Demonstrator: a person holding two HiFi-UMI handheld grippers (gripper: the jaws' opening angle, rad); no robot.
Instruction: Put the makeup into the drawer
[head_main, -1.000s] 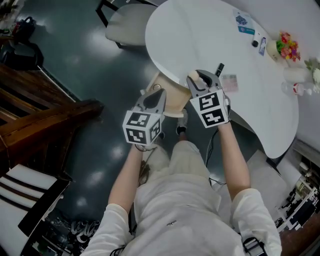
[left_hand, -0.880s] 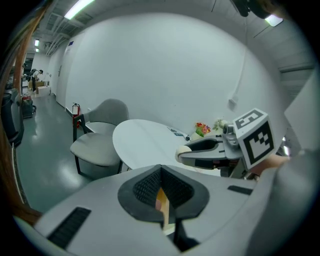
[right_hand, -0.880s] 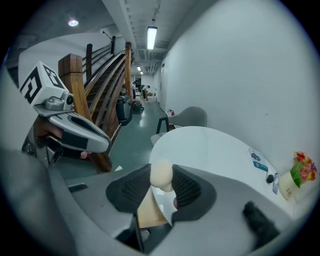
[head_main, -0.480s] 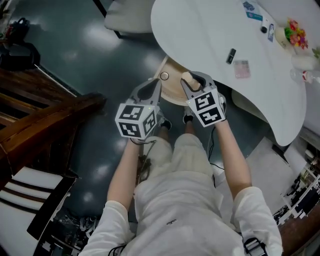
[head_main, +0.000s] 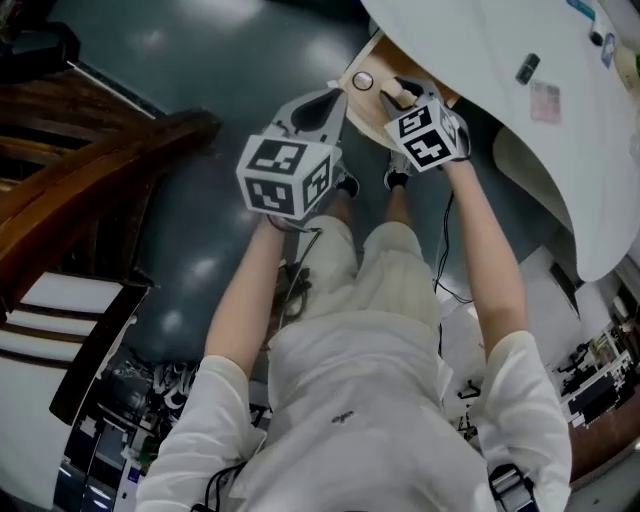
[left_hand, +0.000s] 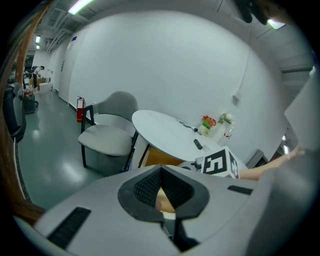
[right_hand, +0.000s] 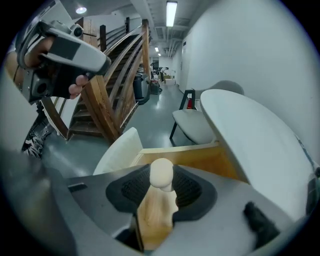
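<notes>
Now, wooden makeup piece (right_hand: 155, 210) tight between right gripper (right_hand: 161, 176) fingers; left gripper (left_hand: 160, 172) fingers together, empty.

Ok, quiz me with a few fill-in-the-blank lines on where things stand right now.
The right gripper is shut on a makeup bottle with a ___ body.
The left gripper holds ___.
The table above the open drawer is ___ in colour.
Missing: wooden; nothing; white.
</notes>
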